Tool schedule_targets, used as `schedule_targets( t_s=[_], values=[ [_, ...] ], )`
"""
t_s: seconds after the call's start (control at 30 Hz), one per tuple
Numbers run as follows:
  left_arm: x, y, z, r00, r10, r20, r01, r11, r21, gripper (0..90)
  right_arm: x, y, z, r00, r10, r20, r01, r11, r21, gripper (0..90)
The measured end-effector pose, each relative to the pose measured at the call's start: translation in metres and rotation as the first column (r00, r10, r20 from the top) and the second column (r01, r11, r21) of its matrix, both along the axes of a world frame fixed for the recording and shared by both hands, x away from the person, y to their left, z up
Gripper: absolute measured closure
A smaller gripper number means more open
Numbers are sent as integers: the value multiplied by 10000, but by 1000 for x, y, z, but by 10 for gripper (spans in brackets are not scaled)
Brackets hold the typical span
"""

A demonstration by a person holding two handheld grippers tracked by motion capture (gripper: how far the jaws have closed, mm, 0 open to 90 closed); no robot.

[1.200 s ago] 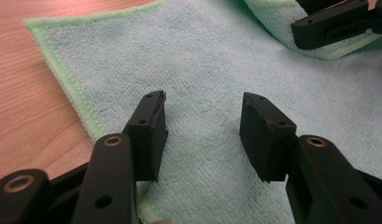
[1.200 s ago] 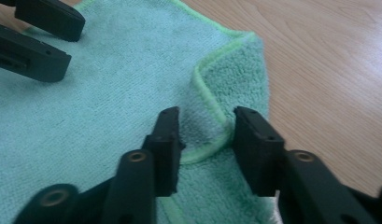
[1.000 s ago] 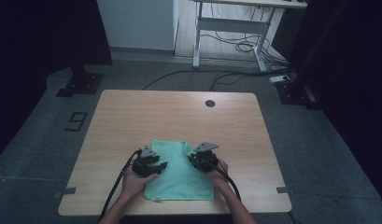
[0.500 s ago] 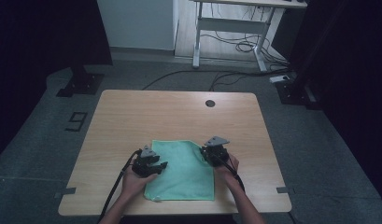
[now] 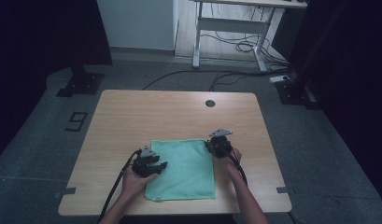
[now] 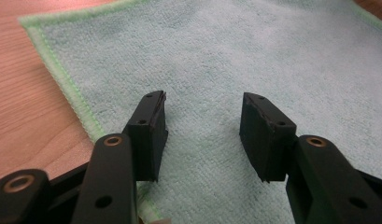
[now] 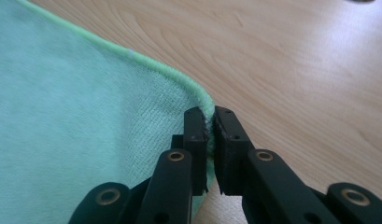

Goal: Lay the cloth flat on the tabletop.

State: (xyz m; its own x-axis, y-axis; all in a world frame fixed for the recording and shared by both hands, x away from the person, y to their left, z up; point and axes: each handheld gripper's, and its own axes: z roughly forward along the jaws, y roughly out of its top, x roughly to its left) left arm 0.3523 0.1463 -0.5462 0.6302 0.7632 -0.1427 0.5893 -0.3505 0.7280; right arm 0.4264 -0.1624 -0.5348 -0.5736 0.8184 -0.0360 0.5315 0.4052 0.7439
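right gripper pinches the mint-green terry cloth at its upper-right corner; left gripper gapes open over its left edge, lower centre.

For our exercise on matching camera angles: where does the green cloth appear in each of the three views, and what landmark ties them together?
High view: green cloth lies flat, lower centre, between both grippers.
Left gripper view: it spreads across the upper right, under the open jaws.
Right gripper view: it covers the left half, corner pinched in the shut jaws.
Shared landmark: the wooden table beside the cloth's stitched edge.

A light wooden table — on it lies one green cloth, spread flat.
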Motion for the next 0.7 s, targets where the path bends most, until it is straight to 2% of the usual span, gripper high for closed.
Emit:
schedule_targets(
  t_s=[0.17, 0.3, 0.37, 0.47, 0.6, 0.7],
  values=[
    [0, 0, 0, 10000, 4, 18, -4, 10000, 31, 507, 5, -2, -7, 9998, -195, -105, 194, 9997, -159, 803],
    [0, 0, 0, 10000, 3, 13, -3, 10000, 19, 507, 7, -5, -8, 9983, -569, 79, 571, 9981, -232, 701],
    [0, 0, 0, 10000, 0, 13, 0, 10000, 16, 507, 6, -7, -6, 9963, -839, 178, 841, 9964, -116, 651],
    [0, 0, 0, 10000, -2, 3, 2, 10000, 2, 507, -1, -10, 3, 9941, -962, 492, 954, 9953, 185, 601],
    [0, 0, 0, 10000, 8, 12, -8, 10000, 23, 506, -15, -12, 19, 9932, -699, 935, 661, 9969, 430, 585],
    [0, 0, 0, 10000, 9, 24, -9, 10000, 33, 505, -28, -11, 27, 9941, -397, 1008, 331, 9973, 659, 577]
  ],
)
